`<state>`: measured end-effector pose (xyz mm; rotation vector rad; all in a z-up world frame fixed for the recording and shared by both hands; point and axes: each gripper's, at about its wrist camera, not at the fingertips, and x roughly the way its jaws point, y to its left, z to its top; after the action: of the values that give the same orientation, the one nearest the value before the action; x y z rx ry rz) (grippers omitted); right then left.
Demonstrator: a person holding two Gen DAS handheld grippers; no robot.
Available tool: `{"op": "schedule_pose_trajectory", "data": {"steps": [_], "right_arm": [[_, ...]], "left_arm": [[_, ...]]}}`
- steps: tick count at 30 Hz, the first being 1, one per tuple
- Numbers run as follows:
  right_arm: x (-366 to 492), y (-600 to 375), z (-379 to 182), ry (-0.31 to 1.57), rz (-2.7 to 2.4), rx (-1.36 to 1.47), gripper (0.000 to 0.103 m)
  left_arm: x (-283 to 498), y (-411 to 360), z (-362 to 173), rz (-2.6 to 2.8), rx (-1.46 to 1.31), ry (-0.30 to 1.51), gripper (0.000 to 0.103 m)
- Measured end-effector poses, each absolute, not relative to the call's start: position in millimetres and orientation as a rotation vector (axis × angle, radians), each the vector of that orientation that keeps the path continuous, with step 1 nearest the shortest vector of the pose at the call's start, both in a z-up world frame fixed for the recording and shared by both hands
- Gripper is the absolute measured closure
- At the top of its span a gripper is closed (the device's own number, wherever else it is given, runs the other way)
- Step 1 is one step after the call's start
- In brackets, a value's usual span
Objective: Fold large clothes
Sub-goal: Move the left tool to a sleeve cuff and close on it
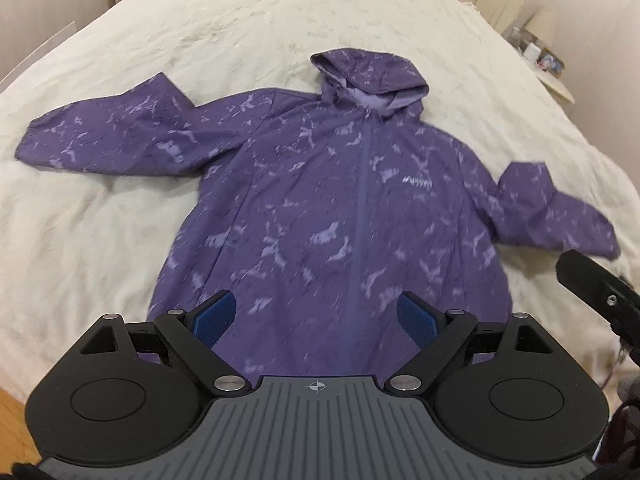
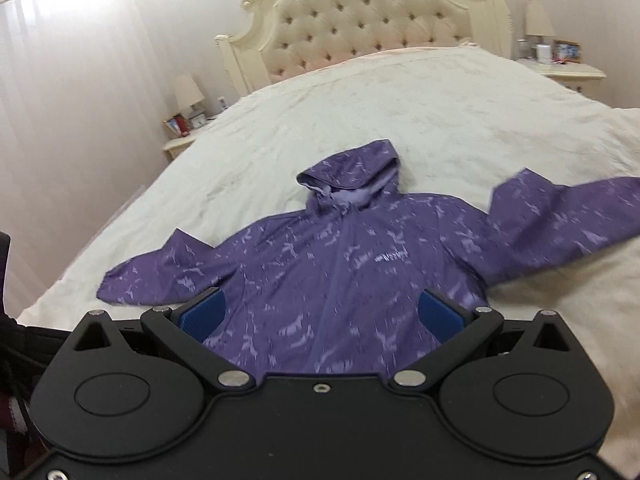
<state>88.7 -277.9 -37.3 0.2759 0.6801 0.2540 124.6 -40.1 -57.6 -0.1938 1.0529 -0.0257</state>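
Note:
A purple hooded jacket [image 1: 340, 200] with a pale marbled print lies front up and zipped on the cream bedspread [image 1: 240, 32]. Both sleeves spread sideways and the hood points toward the headboard. My left gripper [image 1: 316, 316] hovers open over the jacket's lower hem, blue pads [image 1: 214, 316] wide apart with nothing between them. My right gripper [image 2: 322, 314] is open too, above the lower body of the jacket [image 2: 340, 264], holding nothing. A black part of the right gripper [image 1: 592, 288] shows at the right edge of the left wrist view.
A tufted cream headboard [image 2: 372, 12] stands at the far end of the bed. Nightstands with lamps and small items flank it, one on the left [image 2: 180, 140] and one on the right [image 2: 568, 68]. Wooden floor [image 1: 12, 412] shows at the near left.

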Motion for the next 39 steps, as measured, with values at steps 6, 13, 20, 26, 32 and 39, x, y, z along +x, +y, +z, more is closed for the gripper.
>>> {"op": "schedule_pose_trajectory", "data": {"steps": [6, 13, 20, 26, 32, 39], "right_arm": [[132, -290, -50, 0.712, 0.353, 0.332, 0.001], [159, -272, -49, 0.621, 0.343, 0.246, 0.001], [196, -246, -57, 0.696, 0.402, 0.223, 0.001], [221, -209, -59, 0.751, 0.390, 0.183, 0.001], [249, -167, -64, 0.812, 0.393, 0.187, 0.001], [272, -119, -68, 0.855, 0.408, 0.171, 0.001]], "left_arm": [[146, -32, -58, -0.066, -0.240, 0.997, 0.014], [173, 18, -64, -0.044, -0.299, 0.919, 0.013], [215, 95, -76, 0.076, -0.294, 0.867, 0.011], [251, 180, -103, 0.178, -0.311, 0.882, 0.011], [270, 262, -131, 0.272, -0.350, 0.903, 0.011], [281, 321, -155, 0.344, -0.367, 0.914, 0.011]]}}
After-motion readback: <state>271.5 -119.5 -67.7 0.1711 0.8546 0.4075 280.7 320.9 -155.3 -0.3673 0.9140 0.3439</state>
